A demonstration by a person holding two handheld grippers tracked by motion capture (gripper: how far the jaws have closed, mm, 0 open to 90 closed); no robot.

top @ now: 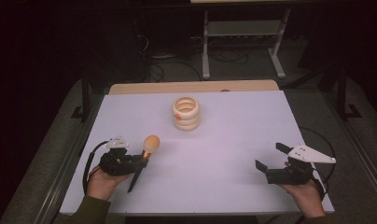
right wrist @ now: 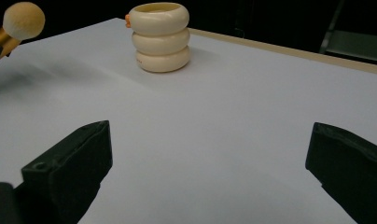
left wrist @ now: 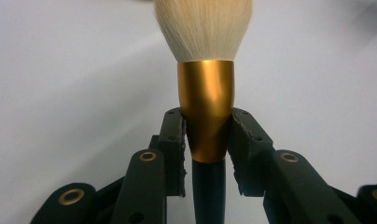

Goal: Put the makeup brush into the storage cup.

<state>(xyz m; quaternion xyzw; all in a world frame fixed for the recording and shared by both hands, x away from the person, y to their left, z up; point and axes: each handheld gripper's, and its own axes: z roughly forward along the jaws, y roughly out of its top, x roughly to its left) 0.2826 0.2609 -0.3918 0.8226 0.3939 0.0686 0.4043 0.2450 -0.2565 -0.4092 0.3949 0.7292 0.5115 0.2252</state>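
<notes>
A makeup brush (top: 147, 151) with a cream bristle head, gold collar and black handle is held at the table's front left. My left gripper (top: 141, 161) is shut on it; in the left gripper view the pads press the gold collar (left wrist: 206, 107) from both sides. The bristle head tilts up and away, the handle points down toward the table. A cream holder of three stacked rings (top: 186, 113) stands at the table's middle back, also in the right gripper view (right wrist: 160, 37). My right gripper (top: 269, 156) stands open at the front right with nothing between its jaws.
The white table top (top: 224, 154) spreads between the two hands. A wooden strip (top: 191, 87) runs along its far edge. Beyond it, a metal stand (top: 242, 42) and cables lie on the dark floor.
</notes>
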